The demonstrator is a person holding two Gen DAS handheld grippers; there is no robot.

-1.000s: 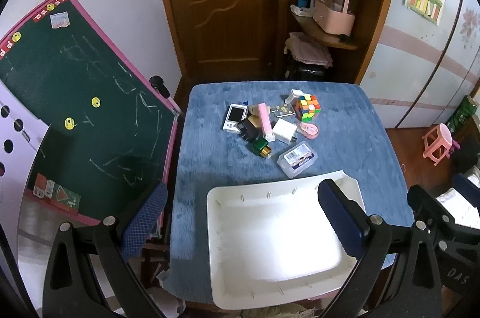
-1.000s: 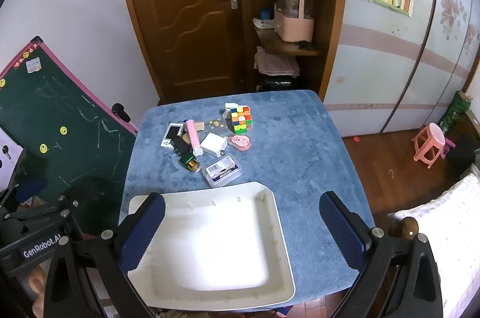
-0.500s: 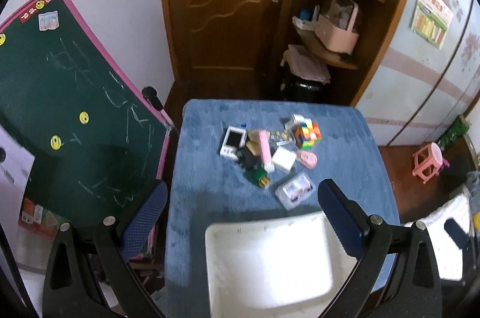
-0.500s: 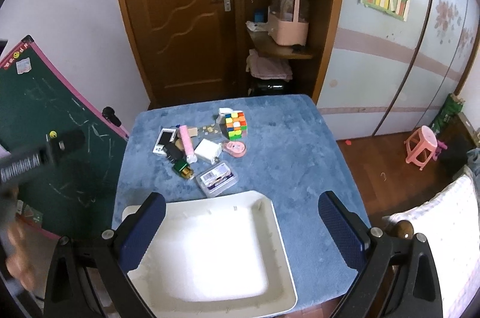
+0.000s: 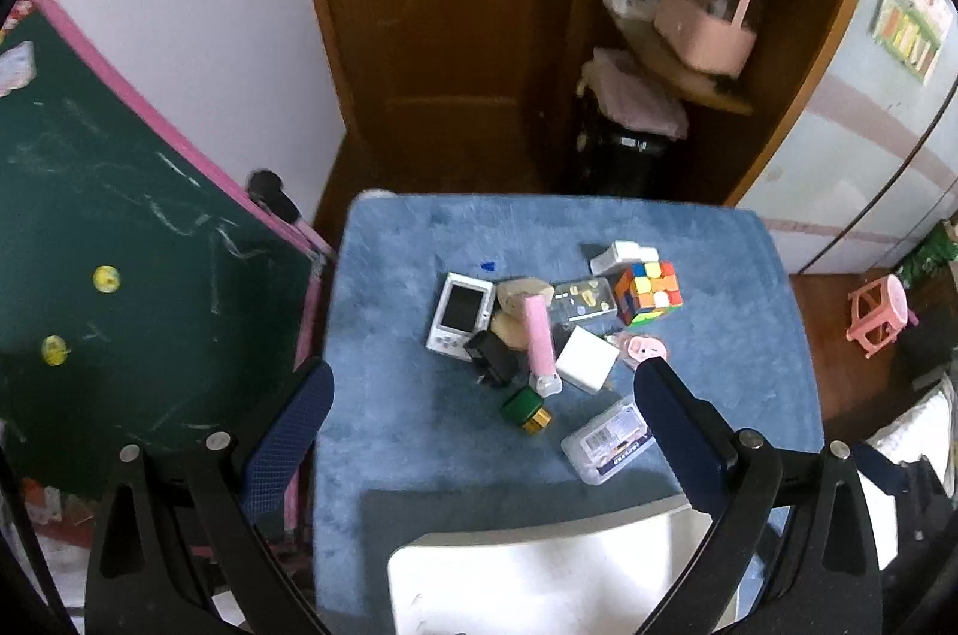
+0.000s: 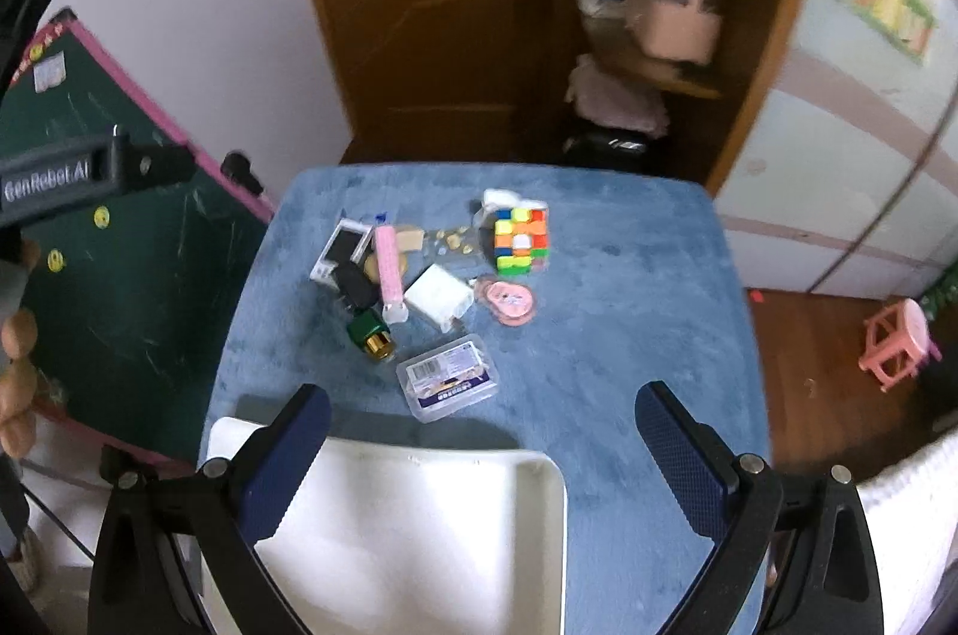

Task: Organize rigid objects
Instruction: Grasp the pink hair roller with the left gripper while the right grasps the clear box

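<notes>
Blue plush cloth covers the table, which stands before a brown wooden door with a green chalkboard leaning at its left side. Clustered on the far half of the cloth are the small rigid items: a colourful puzzle cube, a white handheld game console, a pink stick-shaped case lying across a black block, a white square charger, a round pink item, a green jar with a gold cap and, nearest the tray, a clear lidded box with a printed label. The white tray sits on the near edge of the table, well apart from the cube; it looks bare inside, though glare washes out its floor. Both tools hang above the near side: the left gripper has its fingers spread wide with nothing between them, and the right gripper is likewise released, over the tray's far rim.
</notes>
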